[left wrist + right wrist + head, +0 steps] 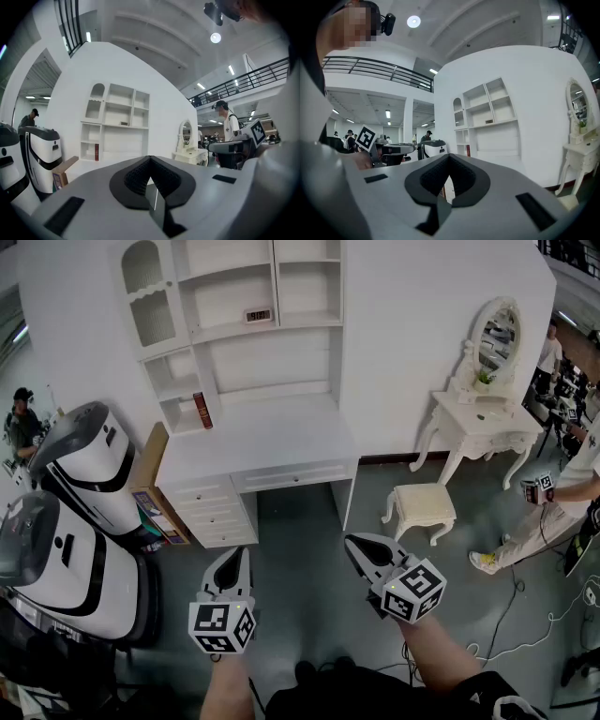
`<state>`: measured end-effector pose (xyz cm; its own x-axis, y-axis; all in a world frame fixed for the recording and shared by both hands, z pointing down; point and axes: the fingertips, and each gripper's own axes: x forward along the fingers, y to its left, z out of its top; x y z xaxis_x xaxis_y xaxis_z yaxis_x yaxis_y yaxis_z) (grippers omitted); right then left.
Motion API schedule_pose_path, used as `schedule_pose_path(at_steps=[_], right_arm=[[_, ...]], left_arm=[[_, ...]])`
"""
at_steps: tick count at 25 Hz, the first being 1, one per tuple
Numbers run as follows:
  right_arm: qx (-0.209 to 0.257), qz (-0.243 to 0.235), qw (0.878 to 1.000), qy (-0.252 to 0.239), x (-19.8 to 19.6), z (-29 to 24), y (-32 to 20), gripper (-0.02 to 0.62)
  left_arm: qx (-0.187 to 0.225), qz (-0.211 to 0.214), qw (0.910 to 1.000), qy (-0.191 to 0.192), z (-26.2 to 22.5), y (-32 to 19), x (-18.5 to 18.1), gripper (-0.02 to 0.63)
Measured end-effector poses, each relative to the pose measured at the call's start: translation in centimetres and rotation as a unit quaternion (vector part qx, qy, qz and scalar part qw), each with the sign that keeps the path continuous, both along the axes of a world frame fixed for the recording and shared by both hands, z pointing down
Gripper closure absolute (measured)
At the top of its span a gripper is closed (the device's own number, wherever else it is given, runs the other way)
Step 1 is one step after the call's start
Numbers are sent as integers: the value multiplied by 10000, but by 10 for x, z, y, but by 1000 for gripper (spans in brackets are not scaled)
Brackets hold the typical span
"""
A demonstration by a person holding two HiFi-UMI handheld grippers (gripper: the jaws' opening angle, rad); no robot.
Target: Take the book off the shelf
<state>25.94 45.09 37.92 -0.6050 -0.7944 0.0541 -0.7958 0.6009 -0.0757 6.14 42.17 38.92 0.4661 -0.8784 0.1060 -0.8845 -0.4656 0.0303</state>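
A dark red book (202, 411) stands upright in the lower left cubby of the white shelf unit (234, 329) above the desk (262, 442). It shows small and far off in the left gripper view (96, 152) and in the right gripper view (468, 150). My left gripper (239, 555) is held low over the grey floor, well in front of the desk, shut and empty, its jaws meeting at the tip (150, 161). My right gripper (354, 545) hangs beside it, also shut with nothing in it (449, 159). Both point toward the desk.
A small clock (258, 315) sits on an upper shelf. Two large white machines (80, 460) and a cardboard box (150, 484) stand left of the desk. A white dressing table (478, 423) and stool (422, 507) stand right. A person (567, 488) and floor cables (525, 615) are at far right.
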Motion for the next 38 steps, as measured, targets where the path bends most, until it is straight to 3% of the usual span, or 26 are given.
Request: schedule_pose_path(at_steps=[13,20,27,38], right_arm=[[184,-3,9998,9,-39,-14,-13,583],[-105,-227,9994,-254,-71,-3,-11,583],[-286,-109,9991,-304,-81,10,-16,583],[-606,-293,9971,-369,-93,30,-74,582]], left_arm=[[110,-165,9998,89,-7,-16,-48,597],[-47,-142,9998,107,6,-22,-72,597],[-185,32,9998,33,19,-30,-79,597],[-324,-18,9994,-139,30,-71,-85,597]])
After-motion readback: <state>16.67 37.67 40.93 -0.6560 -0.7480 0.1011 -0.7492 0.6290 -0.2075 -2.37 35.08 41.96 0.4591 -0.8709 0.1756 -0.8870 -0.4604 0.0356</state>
